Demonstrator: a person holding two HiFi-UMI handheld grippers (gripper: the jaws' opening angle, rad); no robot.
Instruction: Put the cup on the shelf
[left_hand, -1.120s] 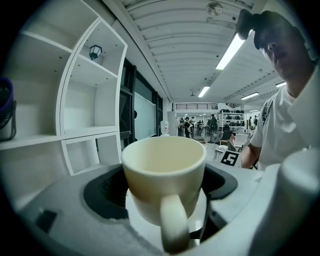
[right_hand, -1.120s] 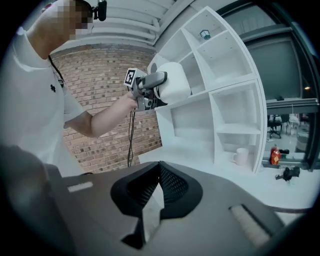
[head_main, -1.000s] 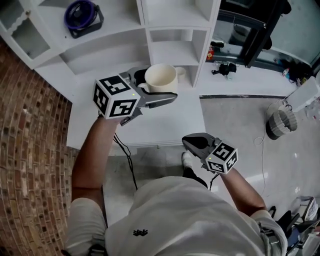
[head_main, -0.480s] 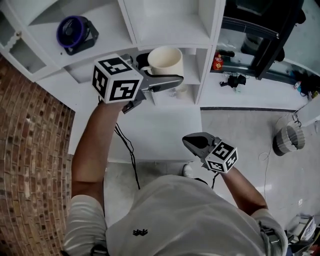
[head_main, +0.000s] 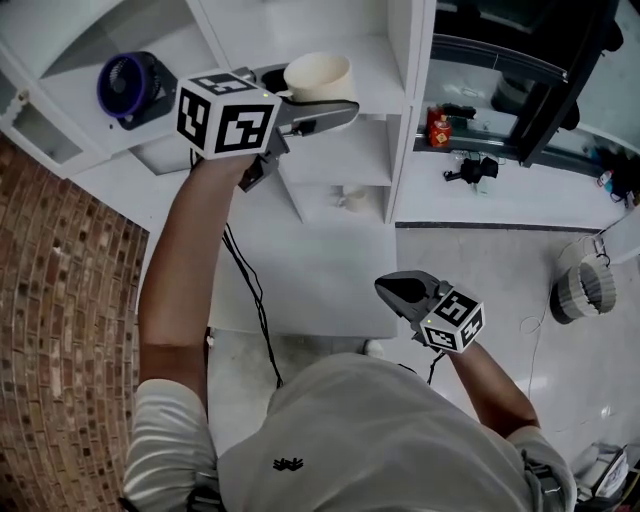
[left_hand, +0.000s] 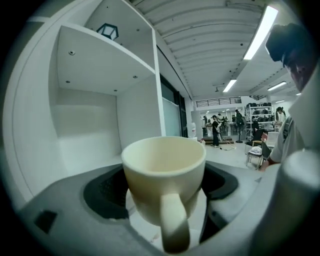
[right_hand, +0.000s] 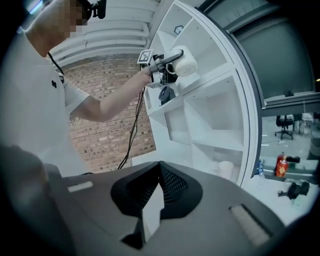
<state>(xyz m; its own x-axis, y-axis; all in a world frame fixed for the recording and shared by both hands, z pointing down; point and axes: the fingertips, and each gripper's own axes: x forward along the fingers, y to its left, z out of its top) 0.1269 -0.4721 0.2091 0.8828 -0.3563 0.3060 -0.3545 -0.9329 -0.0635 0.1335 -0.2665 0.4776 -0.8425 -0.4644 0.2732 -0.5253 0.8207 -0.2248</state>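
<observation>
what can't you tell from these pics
Cup base: the left gripper covers it in the head and left gripper views, so contact with the shelf is unclear.
Small white item on a lower shelf: too small in head view.
Red item right of the shelf: too small to name.

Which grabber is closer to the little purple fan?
Left. The left gripper, holding the cup, is up at the shelf, just right of the fan. The right gripper, shut and empty, hangs low, far below and right of the fan.
</observation>
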